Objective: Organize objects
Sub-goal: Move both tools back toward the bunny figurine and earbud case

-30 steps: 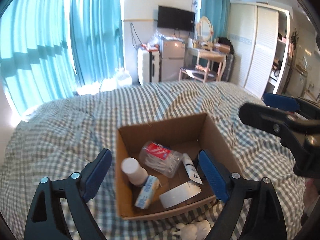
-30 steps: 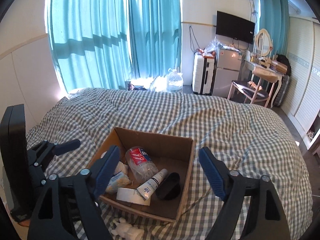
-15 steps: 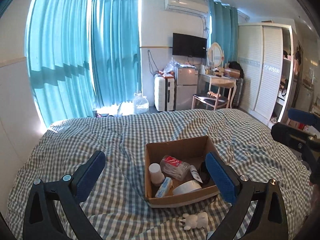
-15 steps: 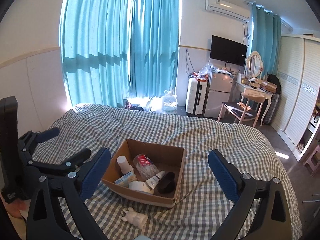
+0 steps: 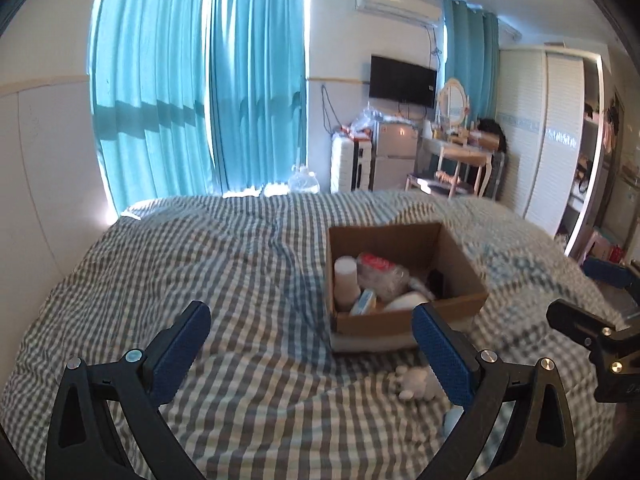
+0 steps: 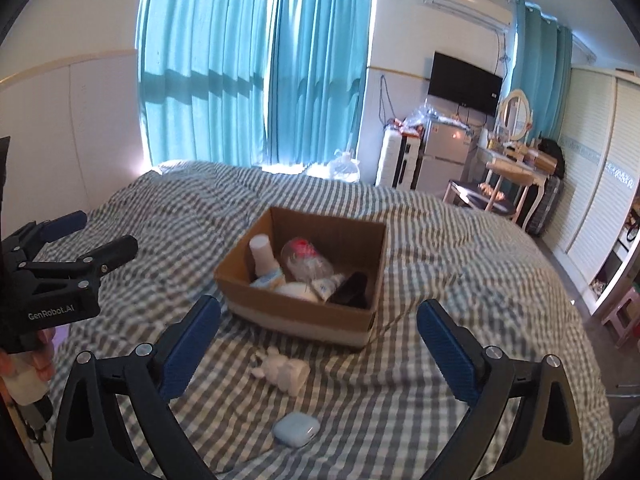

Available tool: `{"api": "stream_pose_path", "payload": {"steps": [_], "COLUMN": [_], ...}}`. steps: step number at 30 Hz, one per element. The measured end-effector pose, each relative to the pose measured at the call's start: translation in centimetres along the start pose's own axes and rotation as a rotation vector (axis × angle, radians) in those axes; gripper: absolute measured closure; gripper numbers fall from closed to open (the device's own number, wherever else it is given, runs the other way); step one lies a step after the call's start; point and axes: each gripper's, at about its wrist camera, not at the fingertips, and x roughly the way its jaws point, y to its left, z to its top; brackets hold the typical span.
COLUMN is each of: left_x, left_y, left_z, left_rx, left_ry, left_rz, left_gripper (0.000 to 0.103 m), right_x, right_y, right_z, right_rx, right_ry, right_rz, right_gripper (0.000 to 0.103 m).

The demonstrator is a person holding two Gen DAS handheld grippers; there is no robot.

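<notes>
Left wrist view: the left gripper (image 5: 306,340) is seen with its jaws spread wide and nothing between them, over bare gray-and-white checked bedding (image 5: 224,264). A brown cardboard box (image 5: 404,322) is set on the bed ahead and to the right, its open top filled with a white-capped bottle (image 5: 346,278), a crinkled clear bag with a red label (image 5: 382,276) and a white roll (image 5: 408,302). A small white figurine (image 5: 414,382) is partly hidden behind the right finger, just in front of the box. The right gripper (image 5: 592,304) is caught at the right edge, and a wide stretch of open bedding is left free to the left of the box.

Right wrist view: the right gripper (image 6: 320,332) is likewise held wide open and empty. What the other view hides is shown here: the figurine (image 6: 282,368) lies whole on the bedding, apart from the box (image 6: 304,312), and a pale blue rounded case (image 6: 296,432) is seen nearer the camera, between the fingers. Inside the box a white tube (image 6: 330,284) and a black object (image 6: 352,288) are also made out beside the bottle (image 6: 262,254). The left gripper (image 6: 80,240) is seen at the left edge, held in a hand (image 6: 40,354). Clear bedding is left to the right of the box, up to the rounded bed edge.
</notes>
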Motion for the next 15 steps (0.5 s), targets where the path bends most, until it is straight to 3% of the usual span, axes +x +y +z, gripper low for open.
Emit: {"api": "stream_pose_path", "payload": {"steps": [7, 15], "left_x": [4.5, 6.1], "left_y": [-1.0, -2.6], "left_z": [-5.9, -8.1], "left_rx": [-0.008, 0.035], "left_ry": [0.121, 0.184], "left_rz": [-0.011, -0.026], "left_gripper": [0.000, 0.000], "right_x": [5.9, 11.3], "right_y": [-0.1, 0.1], "right_z": [-6.2, -11.1], "right_rx": [0.038, 0.032], "right_ry": [0.148, 0.318], "right_rz": [0.019, 0.042], "right_gripper": [0.004, 0.004]}}
